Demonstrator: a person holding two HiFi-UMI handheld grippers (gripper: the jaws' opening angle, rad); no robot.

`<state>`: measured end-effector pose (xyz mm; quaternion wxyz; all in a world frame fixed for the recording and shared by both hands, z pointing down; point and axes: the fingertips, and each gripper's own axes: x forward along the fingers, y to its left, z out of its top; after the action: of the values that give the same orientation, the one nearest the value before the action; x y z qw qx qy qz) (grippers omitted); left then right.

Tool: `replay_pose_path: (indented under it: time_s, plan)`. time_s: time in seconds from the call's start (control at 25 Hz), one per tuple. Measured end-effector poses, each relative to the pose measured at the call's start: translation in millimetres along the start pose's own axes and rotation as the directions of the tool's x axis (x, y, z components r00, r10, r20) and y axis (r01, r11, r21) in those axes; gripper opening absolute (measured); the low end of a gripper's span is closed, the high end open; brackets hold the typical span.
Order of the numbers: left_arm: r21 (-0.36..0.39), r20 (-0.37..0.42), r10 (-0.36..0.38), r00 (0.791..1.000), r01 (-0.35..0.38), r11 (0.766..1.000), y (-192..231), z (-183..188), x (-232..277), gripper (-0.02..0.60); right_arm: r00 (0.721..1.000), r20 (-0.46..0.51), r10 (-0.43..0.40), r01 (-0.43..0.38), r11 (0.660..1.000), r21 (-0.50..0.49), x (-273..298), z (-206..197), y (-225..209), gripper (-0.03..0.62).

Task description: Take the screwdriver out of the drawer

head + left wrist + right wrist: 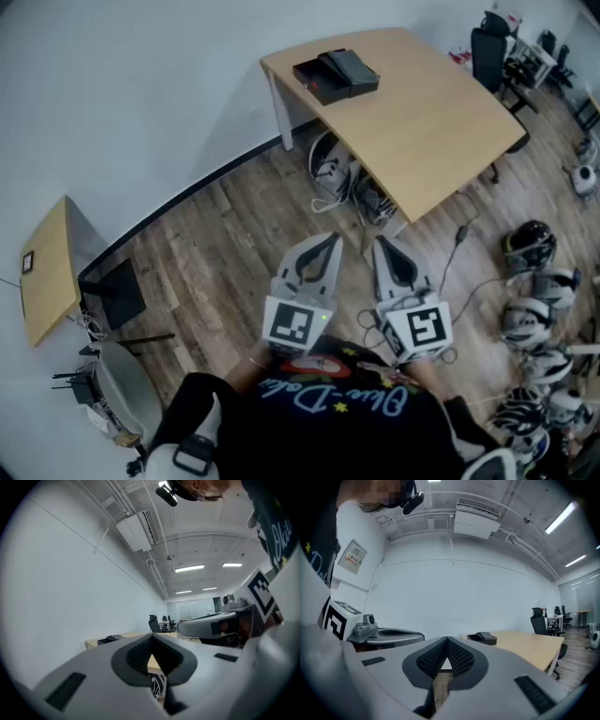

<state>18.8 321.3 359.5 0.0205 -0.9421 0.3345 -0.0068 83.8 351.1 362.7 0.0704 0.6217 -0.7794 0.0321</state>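
No screwdriver shows in any view. A black drawer box [336, 75] sits at the far corner of a light wooden table [431, 131]; it also appears small and distant in the left gripper view [110, 638] and the right gripper view [483, 638]. Both grippers are held close to the person's body, well short of the table and pointing toward it. My left gripper [332, 238] is shut and holds nothing, its jaws meeting at the tip [152, 638]. My right gripper [379, 244] is likewise shut and holds nothing [447, 642].
Cables and white boxes [337, 178] lie under the table's near edge. Several helmets [530, 300] crowd the floor at the right. A black office chair [489, 52] stands beyond the table. A small wooden desk [47, 272] and a round grey bin [122, 389] are at the left.
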Motion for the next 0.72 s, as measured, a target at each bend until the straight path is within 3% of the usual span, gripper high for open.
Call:
replay_pose_path:
  time_s: [0.4,0.72]
  plan:
    - [-0.005,0.001,0.007,1.000,-0.007,1.000,28.2,-5.4,2.2,0.000,0.998,0.058,0.003,-0.004,1.000,0.022,26.8,4.7,5.4,-0.002]
    - [-0.017,0.006,0.022,1.000,-0.022,1.000,58.5,-10.3,0.5,0.000,0.999,0.037,0.004,-0.004,1.000,0.008,52.9,5.3,17.4,-0.002]
